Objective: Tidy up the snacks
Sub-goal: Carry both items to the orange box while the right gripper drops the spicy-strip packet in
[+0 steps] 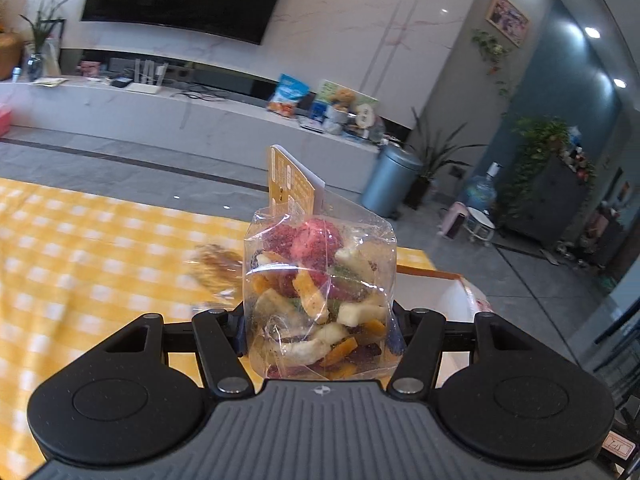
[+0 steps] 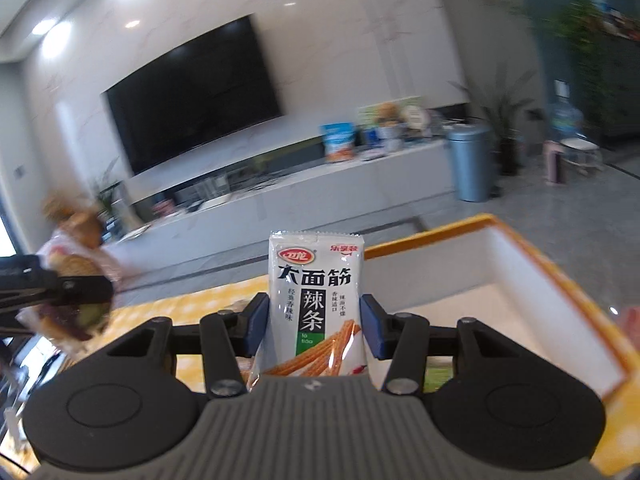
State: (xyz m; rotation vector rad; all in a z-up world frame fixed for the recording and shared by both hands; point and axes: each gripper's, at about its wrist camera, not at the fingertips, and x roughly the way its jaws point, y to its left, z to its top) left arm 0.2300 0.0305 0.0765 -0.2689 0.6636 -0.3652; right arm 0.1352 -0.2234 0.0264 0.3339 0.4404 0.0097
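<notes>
the left gripper (image 1: 320, 336) is clamped on a clear bag of dried fruit chips (image 1: 320, 296), held upright above the yellow checked surface (image 1: 100, 248); the film is slick and crumpled, so the bag could slide through the pads or the chips inside could crush. the right gripper (image 2: 314, 322) pinches a white spicy-strip packet (image 2: 316, 300) low on its body, leaving it top-heavy and liable to tip. at two o'clock the orange-rimmed box (image 2: 520, 264) wall could snag either snack on the way in.
</notes>
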